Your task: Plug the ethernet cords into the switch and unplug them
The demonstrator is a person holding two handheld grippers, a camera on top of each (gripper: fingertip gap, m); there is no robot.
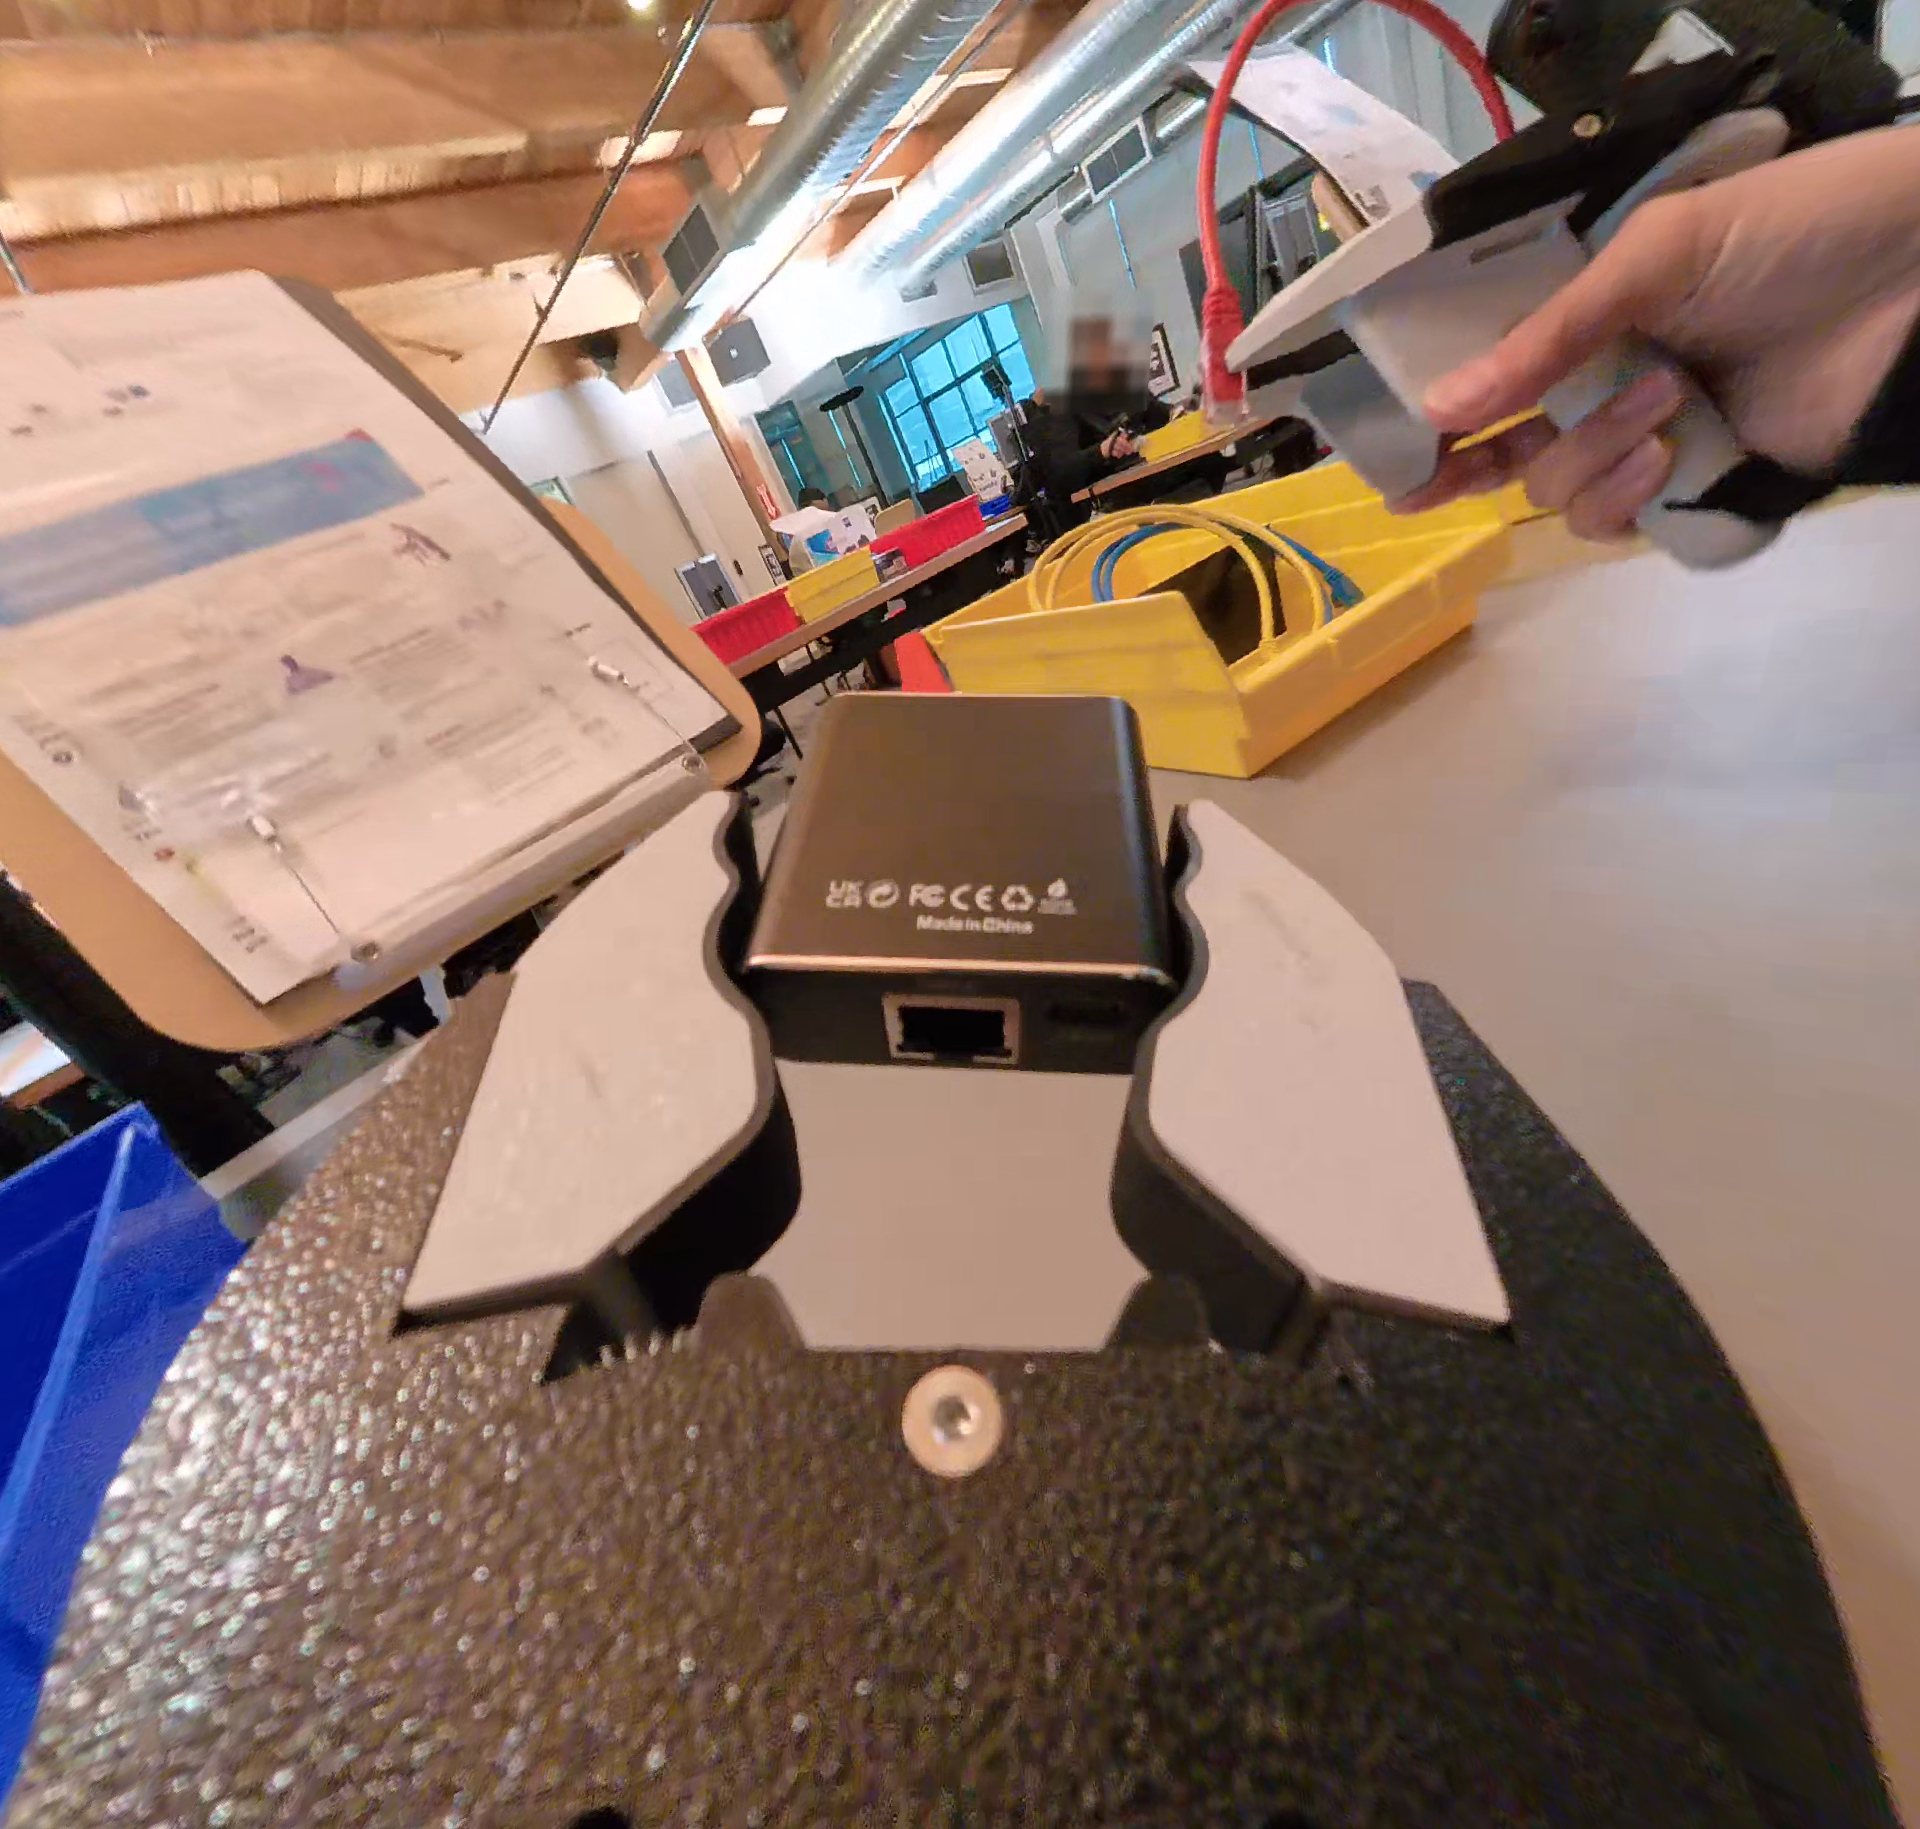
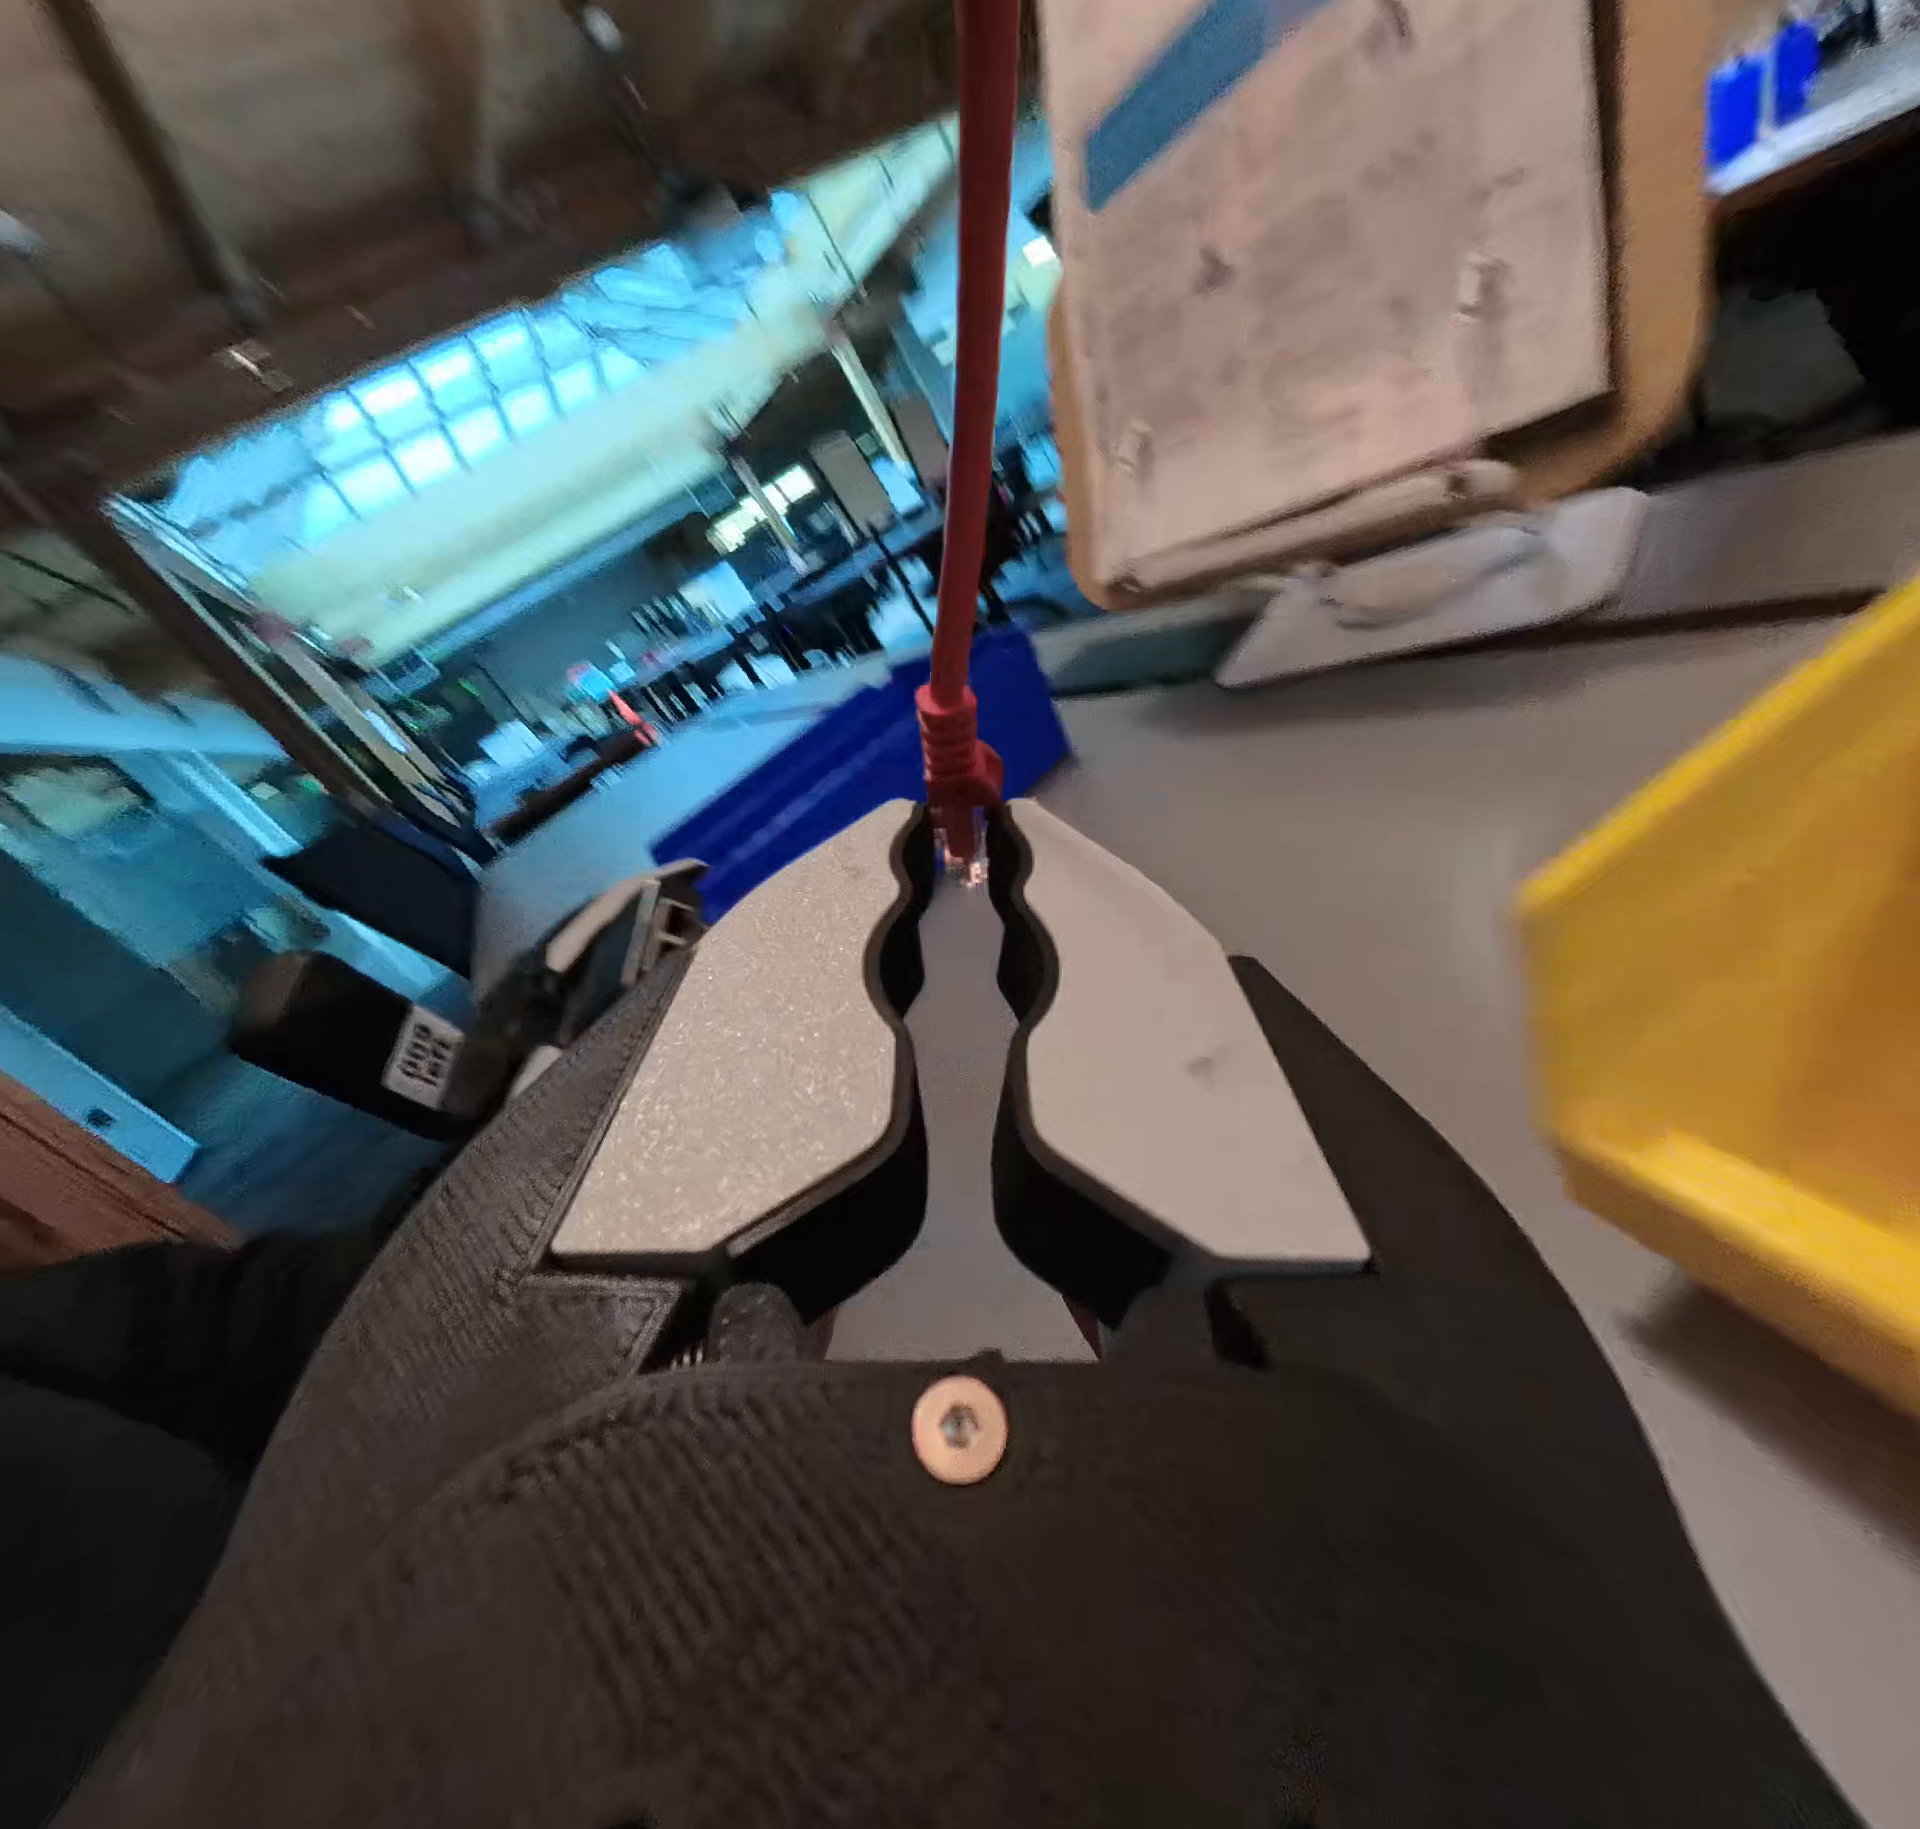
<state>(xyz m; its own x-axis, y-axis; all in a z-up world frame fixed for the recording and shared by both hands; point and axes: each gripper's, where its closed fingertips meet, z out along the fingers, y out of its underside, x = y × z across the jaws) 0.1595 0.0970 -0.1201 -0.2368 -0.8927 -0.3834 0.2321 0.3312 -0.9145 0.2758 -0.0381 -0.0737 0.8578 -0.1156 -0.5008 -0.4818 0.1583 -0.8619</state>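
Jaws of your left gripper (image 1: 961,932) are clamped on the black switch (image 1: 961,844), one finger on each long side, so the end face with its single port (image 1: 951,1029) points back at the camera and stays bare. That grip looks chosen to brace the box in the air while a plug is pushed in.

Your right gripper (image 2: 964,849) is pinched shut on the clear plug of the red ethernet cord (image 2: 971,345), right at the fingertips — the boot and cable run straight out ahead, which leaves the connector stiff enough to aim. Seen from the left wrist view, that gripper sits well apart from the switch, up and to the right, with the red cord arching over it.

Farther off on the grey table (image 1: 1662,896), a yellow bin (image 1: 1195,657) holds yellow and blue cords — likely the next ones. An instruction board (image 1: 312,616) stands at the left.
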